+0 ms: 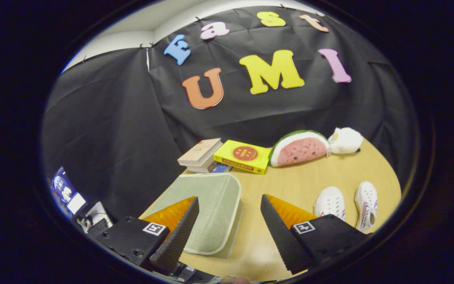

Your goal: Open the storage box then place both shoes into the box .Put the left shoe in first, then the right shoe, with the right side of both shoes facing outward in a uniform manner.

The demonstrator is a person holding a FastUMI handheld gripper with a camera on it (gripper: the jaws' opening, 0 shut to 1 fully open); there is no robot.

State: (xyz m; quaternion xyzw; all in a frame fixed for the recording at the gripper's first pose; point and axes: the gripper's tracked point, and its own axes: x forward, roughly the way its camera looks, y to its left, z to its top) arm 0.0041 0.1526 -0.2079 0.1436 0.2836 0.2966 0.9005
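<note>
Our gripper (229,205) gapes wide, holding nothing; its left finger hides part of the closed storage box (211,209). Two shoes (347,203) at two o'clock, one partly hidden.

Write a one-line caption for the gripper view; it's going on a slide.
Open fingers hover over the closed storage box, two white shoes waiting beside it on the table.

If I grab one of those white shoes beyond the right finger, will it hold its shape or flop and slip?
The white shoes look moulded, with perforated uppers, so probably light and fairly stiff. The smooth surface may slip somewhat under the open gripper. Each lies flat on its sole on the wooden table, so tipping seems unlikely until lifted.
</note>
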